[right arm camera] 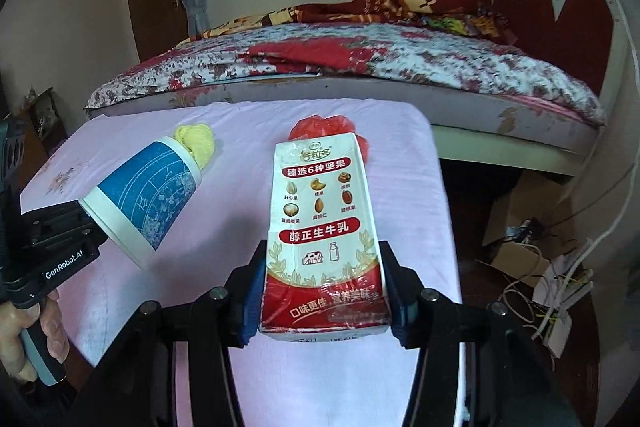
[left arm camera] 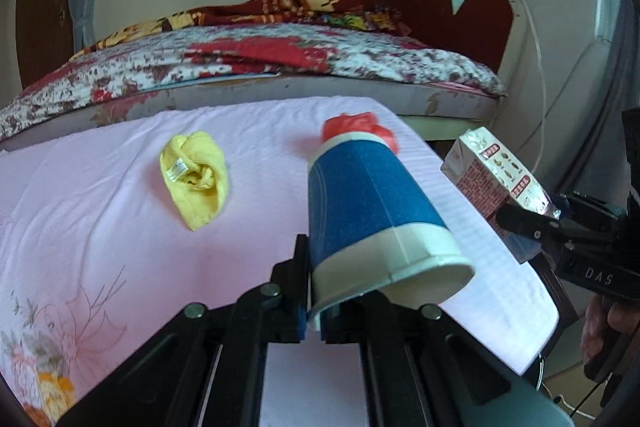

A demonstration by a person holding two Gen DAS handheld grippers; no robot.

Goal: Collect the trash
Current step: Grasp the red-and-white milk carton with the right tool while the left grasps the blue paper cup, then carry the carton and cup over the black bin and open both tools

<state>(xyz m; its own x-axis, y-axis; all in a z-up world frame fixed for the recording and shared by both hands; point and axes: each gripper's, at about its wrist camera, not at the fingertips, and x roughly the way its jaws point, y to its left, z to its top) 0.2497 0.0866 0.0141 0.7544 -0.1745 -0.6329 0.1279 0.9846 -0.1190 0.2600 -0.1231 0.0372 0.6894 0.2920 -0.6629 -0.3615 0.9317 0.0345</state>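
On the left, a crumpled yellow cloth lies on the pink-covered table, well apart from either tool. Nearer and just to its right, the left gripper is clamped on the rim wall of a blue-and-white paper cup, one finger inside the mouth and one outside, the cup held off the table and tilted with its base pointing away toward the far edge. Beyond the cup, at the far side of the table, sits a bunched red plastic bag, partly hidden by it. To the right, the right gripper is clamped across the lower end of a red-and-white milk carton, the blue pads pressing its two side faces; the carton is lifted clear of the table and points away from the camera.

No bin shows in either view, so where the trash goes cannot be told. With both items in hand, the step appears to be the carry. The cup's thin rim looks easily crushed and the carton's dented base may slip, so a steady, level carry with firm closure seems wise, releasing each only once it is over the container.
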